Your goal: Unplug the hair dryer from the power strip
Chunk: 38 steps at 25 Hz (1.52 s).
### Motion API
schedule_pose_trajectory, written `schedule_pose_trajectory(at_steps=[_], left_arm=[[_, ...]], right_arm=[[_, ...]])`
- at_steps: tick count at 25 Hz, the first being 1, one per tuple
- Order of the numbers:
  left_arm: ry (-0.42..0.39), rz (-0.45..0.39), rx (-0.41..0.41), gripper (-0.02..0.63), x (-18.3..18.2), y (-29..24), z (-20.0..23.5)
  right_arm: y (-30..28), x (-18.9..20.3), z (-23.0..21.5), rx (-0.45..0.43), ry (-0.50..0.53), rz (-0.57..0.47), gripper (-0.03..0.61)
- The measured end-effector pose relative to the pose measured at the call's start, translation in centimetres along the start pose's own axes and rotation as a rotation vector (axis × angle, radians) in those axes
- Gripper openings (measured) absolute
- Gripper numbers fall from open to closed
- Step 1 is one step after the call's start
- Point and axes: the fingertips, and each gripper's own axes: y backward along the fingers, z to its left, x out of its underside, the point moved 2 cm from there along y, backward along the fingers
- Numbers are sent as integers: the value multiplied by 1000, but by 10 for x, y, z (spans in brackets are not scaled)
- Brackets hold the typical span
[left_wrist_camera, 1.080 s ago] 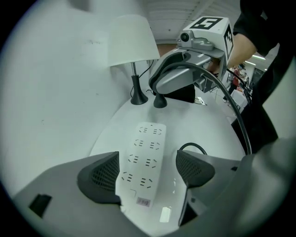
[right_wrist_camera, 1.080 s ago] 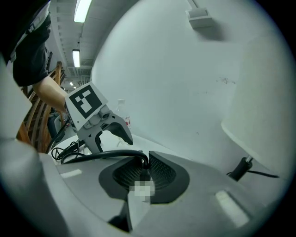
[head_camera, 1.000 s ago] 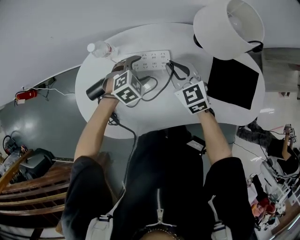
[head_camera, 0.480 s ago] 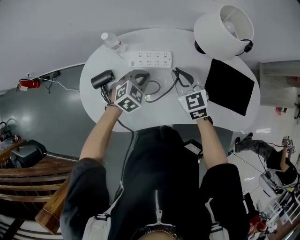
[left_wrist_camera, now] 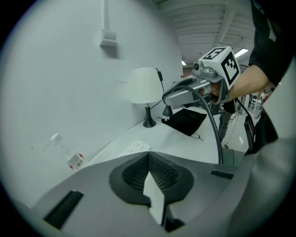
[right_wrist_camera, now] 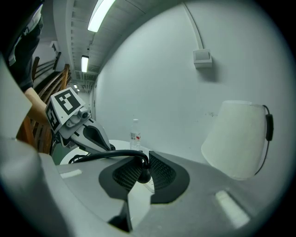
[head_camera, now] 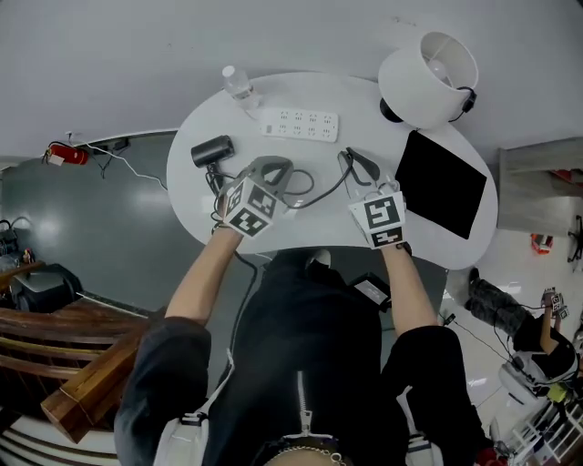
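Right gripper view shows the right gripper (right_wrist_camera: pixel 140 169) clamped on the plug (right_wrist_camera: pixel 144 176), clear of the power strip (head_camera: pixel 301 125), left gripper (left_wrist_camera: pixel 149 171) closed empty; a hard pull could drag the hair dryer (head_camera: pixel 211 150) off the worktop (head_camera: pixel 364 100).

Bright, even indoor light from ceiling tubes (right_wrist_camera: pixel 102 13); the white table (head_camera: pixel 314 223) shows soft shadows. Both gripper views bulge, darkening at edges.

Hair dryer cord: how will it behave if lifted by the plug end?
Likely floppy: the cord bends sharply away from the plug held in the right gripper and lies in loose curves on the table. Probably light itself, but it seems to run toward the hair dryer, which a long pull might drag.
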Motion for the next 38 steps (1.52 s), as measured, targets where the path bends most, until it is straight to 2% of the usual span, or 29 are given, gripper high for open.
schedule_pose_trajectory(at_steps=[3, 11, 17, 22, 38], left_arm=[[25, -44, -31, 11, -9, 17, -6], [31, -135, -86, 11, -44, 54, -19], [48, -176, -117, 11, -53, 73, -26], [82, -189, -131, 12, -50, 77, -30], [65, -208, -126, 12, -57, 76, -23]], right_arm=[[15, -10, 3, -1, 17, -26, 46], [48, -40, 2, -8, 39, -91, 46], [62, -57, 9, -17, 48, -136, 46], [63, -60, 9, -22, 59, -154, 46], [60, -62, 9, -24, 61, -144, 44]])
